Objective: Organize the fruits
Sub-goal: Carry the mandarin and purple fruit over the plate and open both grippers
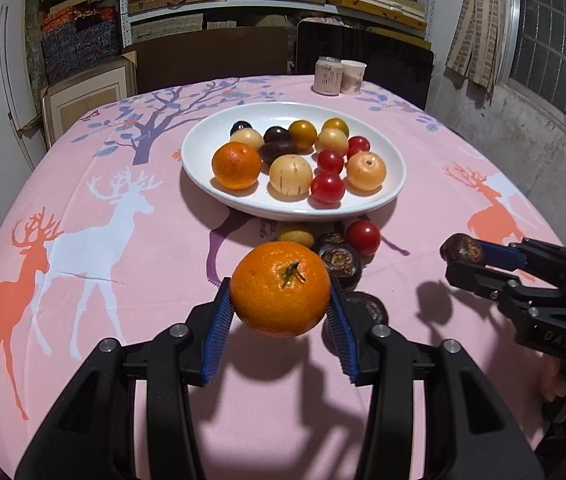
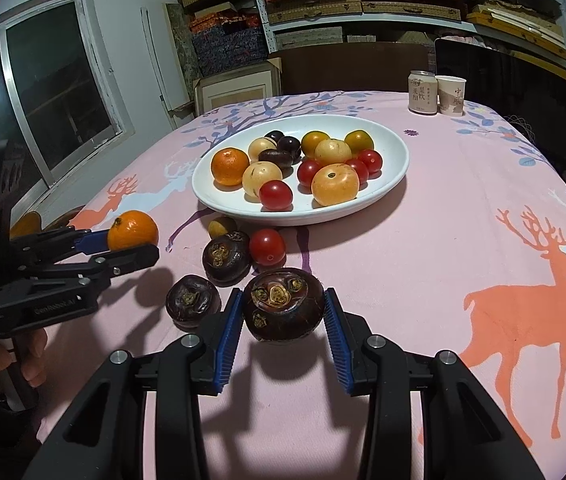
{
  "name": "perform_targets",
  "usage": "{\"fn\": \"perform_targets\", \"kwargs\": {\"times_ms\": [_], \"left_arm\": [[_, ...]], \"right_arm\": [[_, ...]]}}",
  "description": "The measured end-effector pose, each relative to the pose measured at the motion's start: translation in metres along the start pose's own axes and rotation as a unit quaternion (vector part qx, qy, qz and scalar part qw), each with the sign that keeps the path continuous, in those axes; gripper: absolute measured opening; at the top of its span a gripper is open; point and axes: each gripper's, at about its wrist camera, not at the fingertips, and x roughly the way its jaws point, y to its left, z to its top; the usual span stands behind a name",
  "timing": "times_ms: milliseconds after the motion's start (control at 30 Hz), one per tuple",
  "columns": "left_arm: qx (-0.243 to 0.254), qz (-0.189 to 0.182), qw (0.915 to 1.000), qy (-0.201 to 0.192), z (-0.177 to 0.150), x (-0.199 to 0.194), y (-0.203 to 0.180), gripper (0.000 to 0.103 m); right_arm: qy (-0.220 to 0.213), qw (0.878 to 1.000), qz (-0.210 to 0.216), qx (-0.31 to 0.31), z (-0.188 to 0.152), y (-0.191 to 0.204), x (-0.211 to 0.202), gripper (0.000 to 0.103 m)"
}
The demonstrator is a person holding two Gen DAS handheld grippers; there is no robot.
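Observation:
My left gripper (image 1: 280, 312) is shut on an orange tangerine (image 1: 280, 289) and holds it above the pink tablecloth, in front of the white plate (image 1: 203, 168). My right gripper (image 2: 283, 320) is shut on a dark brown water chestnut (image 2: 281, 304), also lifted. The plate (image 2: 395, 152) holds a tangerine, several red tomatoes, pale yellow fruits and dark fruits. On the cloth before the plate lie a red tomato (image 2: 267, 247), two dark water chestnuts (image 2: 226, 258) (image 2: 193, 300) and a small yellow-brown fruit (image 2: 222, 227). The left gripper also shows in the right wrist view (image 2: 135, 246), the right gripper in the left wrist view (image 1: 459, 258).
A drink can (image 1: 327, 76) and a paper cup (image 1: 353, 76) stand at the table's far edge, behind the plate. Dark chairs and shelves of boxes stand beyond the table. A window is on the left in the right wrist view.

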Motion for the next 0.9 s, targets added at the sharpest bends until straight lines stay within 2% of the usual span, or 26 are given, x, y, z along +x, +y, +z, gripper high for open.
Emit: {"fn": "perform_targets", "kwargs": {"times_ms": [167, 400, 633, 833, 900], "left_arm": [[-0.003, -0.01, 0.9999, -0.007, 0.021, -0.004, 0.001, 0.045], [0.01, -0.012, 0.9998, -0.015, 0.076, 0.019, -0.003, 0.045], [0.011, -0.011, 0.9998, -0.007, 0.136, 0.083, 0.003, 0.045], [0.014, -0.011, 0.9994, 0.028, 0.162, 0.149, 0.011, 0.045], [0.022, -0.002, 0.9996, 0.02, 0.167, 0.157, 0.01, 0.045]], "right_arm": [[-0.015, 1.0, 0.005, -0.002, 0.021, -0.003, -0.013, 0.041], [-0.033, 0.999, 0.012, -0.005, 0.085, -0.017, -0.012, 0.041], [-0.012, 0.999, 0.032, 0.029, 0.147, -0.047, 0.051, 0.041], [0.022, 0.999, 0.024, 0.042, 0.178, -0.064, 0.123, 0.041], [0.033, 0.998, 0.022, 0.043, 0.183, -0.068, 0.142, 0.041]]}}
